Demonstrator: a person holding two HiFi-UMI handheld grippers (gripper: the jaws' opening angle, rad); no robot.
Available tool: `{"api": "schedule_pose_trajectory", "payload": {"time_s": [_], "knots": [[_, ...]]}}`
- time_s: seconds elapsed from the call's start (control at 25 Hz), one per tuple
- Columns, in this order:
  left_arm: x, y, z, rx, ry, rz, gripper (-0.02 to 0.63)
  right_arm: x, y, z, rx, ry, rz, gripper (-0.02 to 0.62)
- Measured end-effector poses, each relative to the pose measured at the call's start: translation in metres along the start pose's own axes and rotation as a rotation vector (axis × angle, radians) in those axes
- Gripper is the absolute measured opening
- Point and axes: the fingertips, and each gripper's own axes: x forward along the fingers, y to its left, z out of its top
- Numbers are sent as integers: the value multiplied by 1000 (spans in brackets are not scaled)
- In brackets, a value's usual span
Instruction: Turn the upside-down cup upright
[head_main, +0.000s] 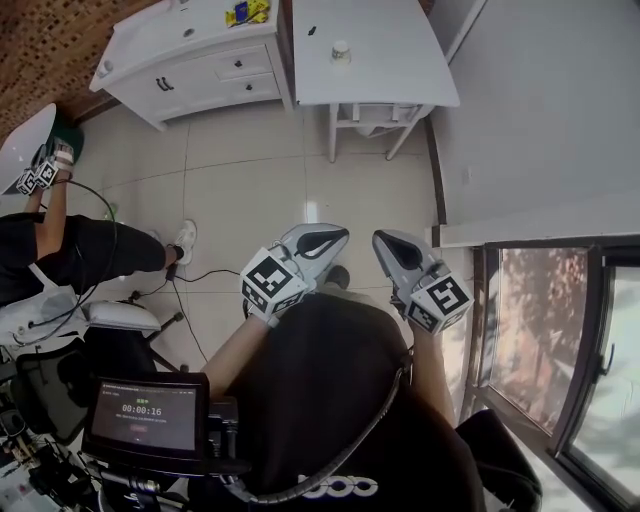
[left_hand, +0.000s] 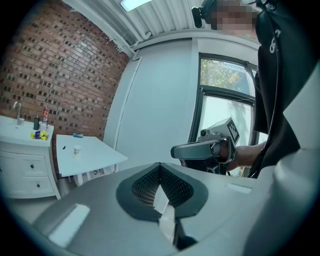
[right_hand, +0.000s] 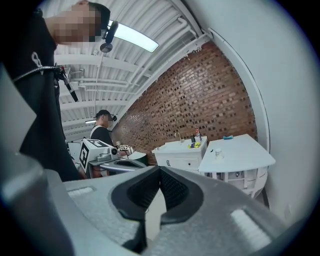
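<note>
Forearms extended forward, left gripper beside right gripper, near level — both with jaws closed, empty.

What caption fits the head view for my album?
Left gripper and right gripper, shut and empty, held short of the cup on the white table.

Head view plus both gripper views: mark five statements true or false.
1. The cup stands on the white table. True.
2. The right gripper holds the cup. False: its jaws are together on nothing, and the cup is far off on the table.
3. A second person is at the head view's left. True.
4. The yellow item lies on the white table. False: it lies on the drawer cabinet.
5. The left gripper has its jaws wide apart. False: they are together and empty.
</note>
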Motion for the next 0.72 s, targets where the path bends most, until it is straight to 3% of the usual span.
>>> {"api": "schedule_pose_trajectory", "payload": {"time_s": [0.72], "knots": [[5,0,4,-12,-3,11,15,1,-8,-1,9,30,10,-8]]}}
